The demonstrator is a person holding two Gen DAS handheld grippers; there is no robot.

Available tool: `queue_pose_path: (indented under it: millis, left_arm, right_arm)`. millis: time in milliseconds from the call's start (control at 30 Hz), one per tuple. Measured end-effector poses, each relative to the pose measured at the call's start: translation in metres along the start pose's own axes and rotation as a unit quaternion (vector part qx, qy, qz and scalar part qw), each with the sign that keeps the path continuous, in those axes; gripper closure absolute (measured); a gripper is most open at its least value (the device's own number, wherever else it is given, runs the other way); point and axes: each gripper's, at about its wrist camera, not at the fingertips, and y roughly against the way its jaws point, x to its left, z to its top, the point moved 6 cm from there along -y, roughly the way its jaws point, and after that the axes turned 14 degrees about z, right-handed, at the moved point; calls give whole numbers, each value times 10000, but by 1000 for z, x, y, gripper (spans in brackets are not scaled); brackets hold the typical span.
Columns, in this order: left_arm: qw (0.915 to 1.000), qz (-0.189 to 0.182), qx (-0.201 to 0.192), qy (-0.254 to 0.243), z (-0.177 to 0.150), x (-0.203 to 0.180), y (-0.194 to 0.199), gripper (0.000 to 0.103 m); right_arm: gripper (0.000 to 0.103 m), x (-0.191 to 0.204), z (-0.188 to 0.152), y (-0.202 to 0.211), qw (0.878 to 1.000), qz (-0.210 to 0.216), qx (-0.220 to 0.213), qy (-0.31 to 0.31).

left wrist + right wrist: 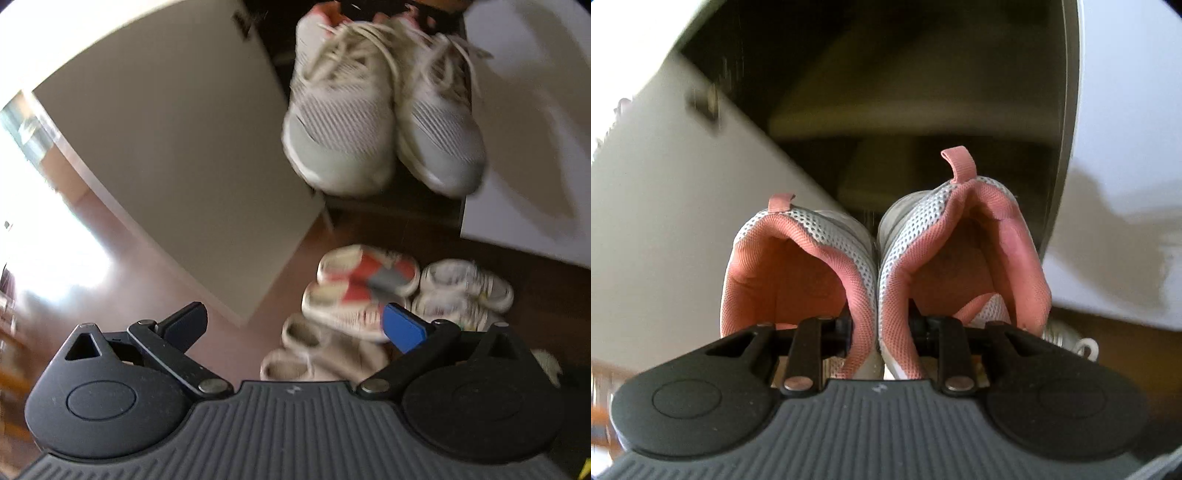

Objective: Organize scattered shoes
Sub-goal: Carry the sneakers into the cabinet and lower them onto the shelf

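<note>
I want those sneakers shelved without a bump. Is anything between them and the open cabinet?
Nothing visible. The right tool pinches the sneakers by their inner collars, and the cabinet opening ahead shows only bare shelves. Its door stands swung aside at the left.

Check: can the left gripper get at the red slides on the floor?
Probably yes. The left gripper is open and empty, and the red slides lie uncovered just past its fingertips. The held sneakers hang higher, clear of that path.

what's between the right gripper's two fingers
The adjoining inner collars of the two pink-lined sneakers, pinched together by the right gripper, as the right wrist view shows.
</note>
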Motion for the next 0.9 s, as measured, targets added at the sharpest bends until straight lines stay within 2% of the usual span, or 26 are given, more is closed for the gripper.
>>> queue_pose_path:
  millis: [100,233,367,467,633,800,900]
  left_arm:
    - [9988,-268,-403,47,31,-10,-24,1]
    - [9919,-784,-993,-70,71,-40,-63,1]
    - [9828,-1245,-1362,-80,100,-77,-95,1]
    - [9785,-1446,-1473,-23,115,-97,-113,1]
    - [9747,-1634,-1497,299,143,-123,-124,1]
    - [9723,-1775,-1256,864,164,-133,-138,1]
    - [9685,-1774,-1402,1039,177,-132,-135,1]
  right_arm:
    - [80,10,54,10,9967,-298,-738,-169]
    - [80,8,96,11,9890,-690,-1306,-81]
    - [80,6,116,0,9794,-1047,-1685,378]
    - [80,4,123,-19,9736,-1266,-1762,711]
    - [79,10,127,-45,9698,-1542,-1585,1034]
    - [79,12,134,-58,9580,-1799,-1721,1419]
    - [79,13,133,-64,9515,-1898,-1756,1667]
